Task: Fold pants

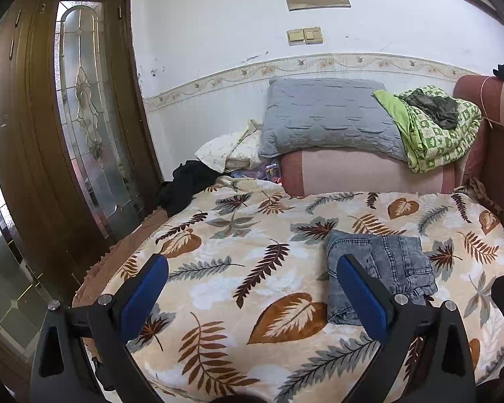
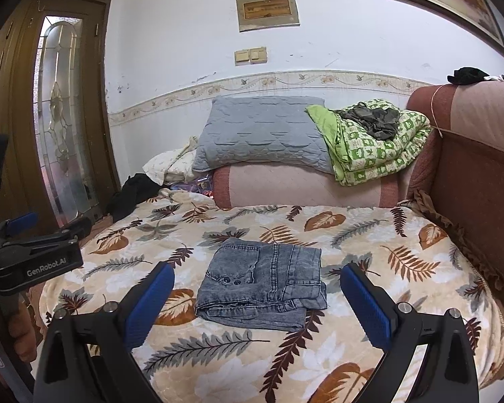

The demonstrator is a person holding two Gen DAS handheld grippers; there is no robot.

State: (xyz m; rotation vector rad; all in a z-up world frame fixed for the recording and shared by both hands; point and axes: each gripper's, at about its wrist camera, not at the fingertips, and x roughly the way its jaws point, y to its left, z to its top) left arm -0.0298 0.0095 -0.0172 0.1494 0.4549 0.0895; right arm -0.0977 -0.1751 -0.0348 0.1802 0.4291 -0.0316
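Note:
The grey-blue denim pants [image 2: 263, 283] lie folded into a compact stack on the leaf-patterned blanket [image 2: 369, 235]. They also show in the left wrist view [image 1: 383, 268], right of centre, partly behind my right blue pad. My right gripper [image 2: 257, 280] is open and empty, held back from the pants with its jaws spread wide on either side. My left gripper [image 1: 252, 268] is open and empty, above the blanket to the left of the pants. It also shows at the left edge of the right wrist view [image 2: 33, 245].
A grey pillow [image 2: 262, 134] and a green patterned quilt [image 2: 376, 144] rest on a pink bolster [image 2: 302, 186] at the bed's far end. A brown headboard [image 2: 480, 181] runs along the right. A wooden glass-panelled door [image 1: 80, 127] stands left. Dark clothing [image 1: 184, 184] lies at the bed's far left corner.

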